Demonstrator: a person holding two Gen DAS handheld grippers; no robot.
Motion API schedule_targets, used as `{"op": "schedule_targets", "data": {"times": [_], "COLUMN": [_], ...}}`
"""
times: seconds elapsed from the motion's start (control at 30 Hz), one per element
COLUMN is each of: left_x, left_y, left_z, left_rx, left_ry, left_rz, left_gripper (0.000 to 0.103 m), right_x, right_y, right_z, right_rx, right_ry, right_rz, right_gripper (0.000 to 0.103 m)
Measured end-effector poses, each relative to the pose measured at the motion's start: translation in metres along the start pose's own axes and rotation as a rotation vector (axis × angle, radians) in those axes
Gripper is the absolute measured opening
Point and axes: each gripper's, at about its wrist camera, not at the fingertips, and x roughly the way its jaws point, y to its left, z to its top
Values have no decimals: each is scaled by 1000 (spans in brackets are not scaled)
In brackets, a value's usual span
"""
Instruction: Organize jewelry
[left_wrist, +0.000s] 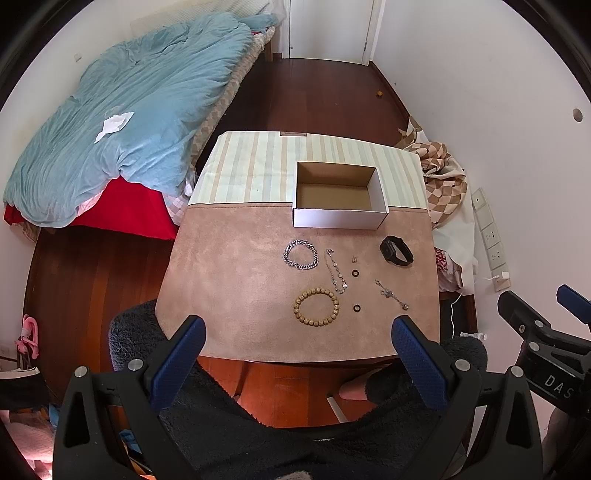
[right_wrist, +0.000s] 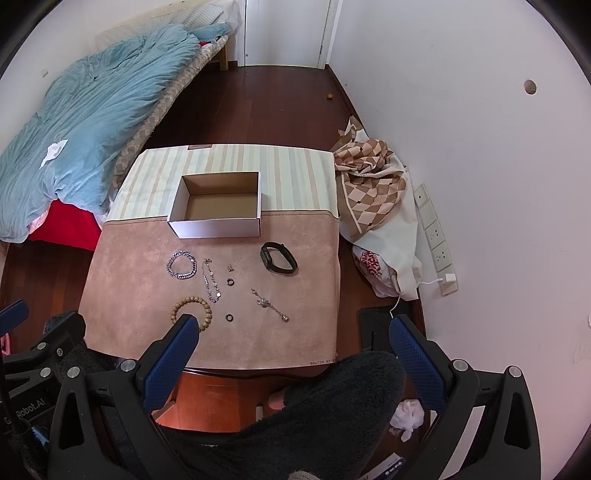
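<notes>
The bed (left_wrist: 122, 122) with its blue quilt filled the left of the room, apart from the work; the tabletop (left_wrist: 229, 280), covered with a pinkish suede-like mat over a striped cloth, gave the small pieces a soft, non-slip ground on which they showed plainly. The white cardboard box (left_wrist: 338, 218) stood open and empty at the far middle of the mat, seemingly the destination, so nothing had yet been put away. The left hand-held gripper (left_wrist: 299, 332) and the right hand-held gripper (right_wrist: 293, 330) hung short of the near edge, each with its blue pads spread wide and nothing between them, apparently poised for a first pick. The jewelry lay spaced apart in front of the box, probably so each could be taken alone: the black watch (right_wrist: 279, 257) to the right; the wooden bead bracelet (left_wrist: 316, 307) nearest; the silver chain bracelet (left_wrist: 300, 254) to the left; a thin disc-link chain (left_wrist: 335, 271) beside it; a charm chain (right_wrist: 269, 304); two dark rings (right_wrist: 230, 282) and (right_wrist: 229, 316); a tiny earring (right_wrist: 231, 266), hard to make out.
</notes>
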Motion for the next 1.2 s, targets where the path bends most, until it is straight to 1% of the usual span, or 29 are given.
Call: {"op": "schedule_targets", "data": {"times": [0.73, 1.2], "left_x": [-3, -6], "left_y": [-1, -2], "left_z": [3, 4], "left_rx": [1, 5], "left_ry": [-10, -17], "left_rz": [-5, -6], "left_gripper": [103, 103], "right_x": [-4, -9], "right_y": [0, 1], "right_z": [5, 3], "right_rx": [2, 4], "right_ry": [-6, -14], "right_rz": [0, 3], "right_gripper": [103, 103]}}
